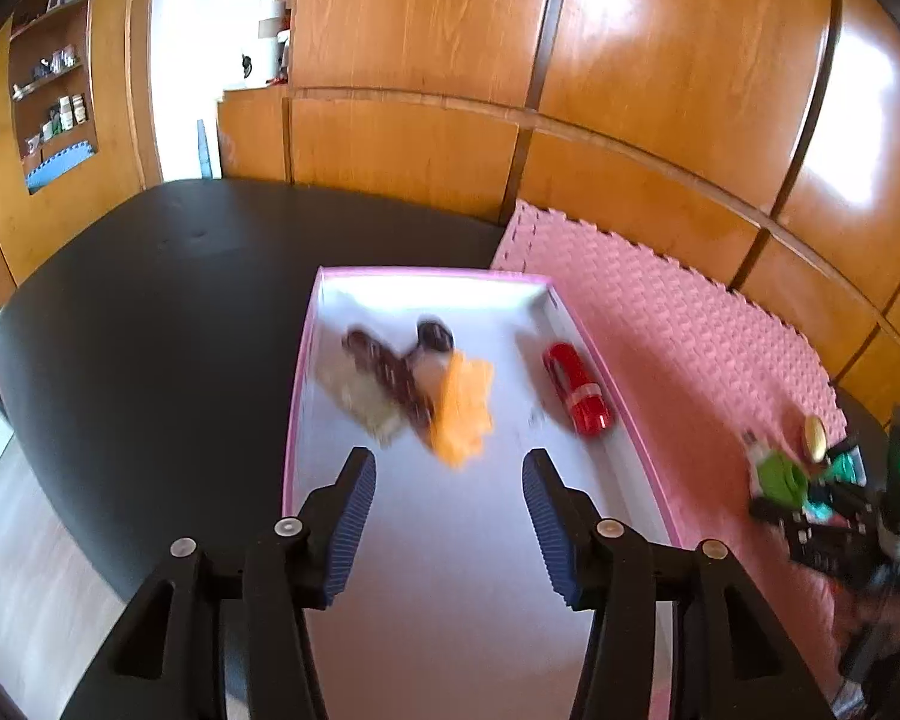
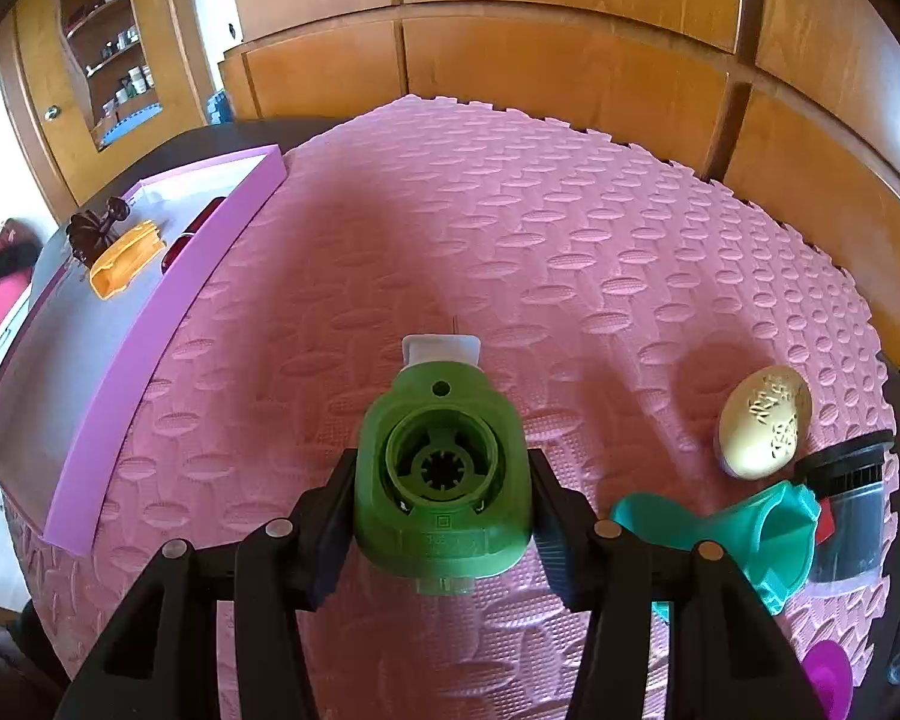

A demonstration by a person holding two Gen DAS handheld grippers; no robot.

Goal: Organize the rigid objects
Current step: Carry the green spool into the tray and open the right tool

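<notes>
L gripper (image 1: 449,519), black plastic frame w/ ribbed blue pads (image 1: 354,525), angled down, jaws apart w/ nothing between them. R gripper (image 2: 441,519), same black build, also tilted down, jaws clamped on both sides of a green plastic housing w/ round socket & white tab (image 2: 442,480), held just above the surface

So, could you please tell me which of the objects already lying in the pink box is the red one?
The red cylinder, alone along the box's right wall; the orange piece and dark brown piece lie together farther left.
</notes>
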